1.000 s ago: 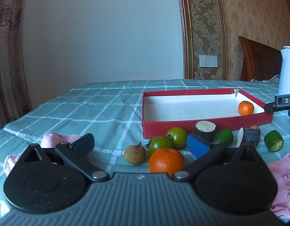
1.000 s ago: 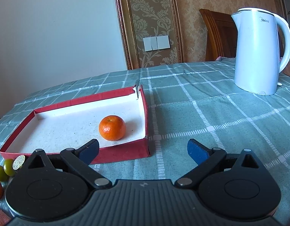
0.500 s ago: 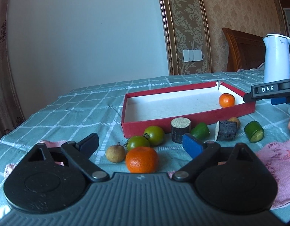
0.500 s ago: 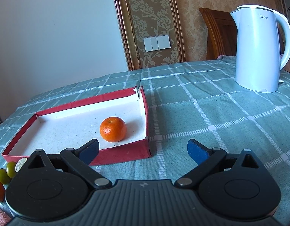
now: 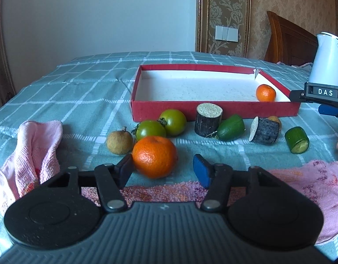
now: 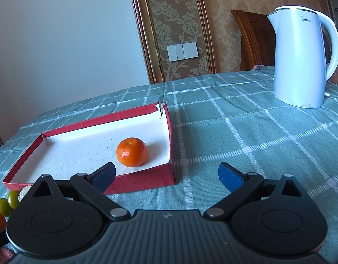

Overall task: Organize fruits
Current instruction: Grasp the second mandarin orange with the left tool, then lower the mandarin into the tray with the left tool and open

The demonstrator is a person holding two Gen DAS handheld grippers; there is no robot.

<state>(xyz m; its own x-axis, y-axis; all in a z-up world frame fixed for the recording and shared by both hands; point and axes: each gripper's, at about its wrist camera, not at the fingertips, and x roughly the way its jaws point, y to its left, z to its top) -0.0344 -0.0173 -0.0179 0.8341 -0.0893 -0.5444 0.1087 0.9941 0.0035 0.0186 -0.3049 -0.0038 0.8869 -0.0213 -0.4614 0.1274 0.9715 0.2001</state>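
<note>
Two grippers are out, and the left gripper (image 5: 163,168) is the one close to the fruit. Its jaws are spread wide, with the big orange (image 5: 154,156) sitting between them, nearer the left jaw and maybe touching it. The orange is round, so it has no long side to line up with. The right jaw has open room beside it. Just behind the orange sit a small brown fruit (image 5: 119,140) and two green tomatoes (image 5: 161,125), so there is not much space to push forward. Past them is the red box (image 5: 213,109), low-walled and mostly bare, with one small orange (image 5: 265,92) inside near its right wall. The right gripper (image 6: 166,176) is spread open too, holds nothing, and hangs over the near right corner of the box, farther from the loose fruit on the desk (image 5: 81,92).
</note>
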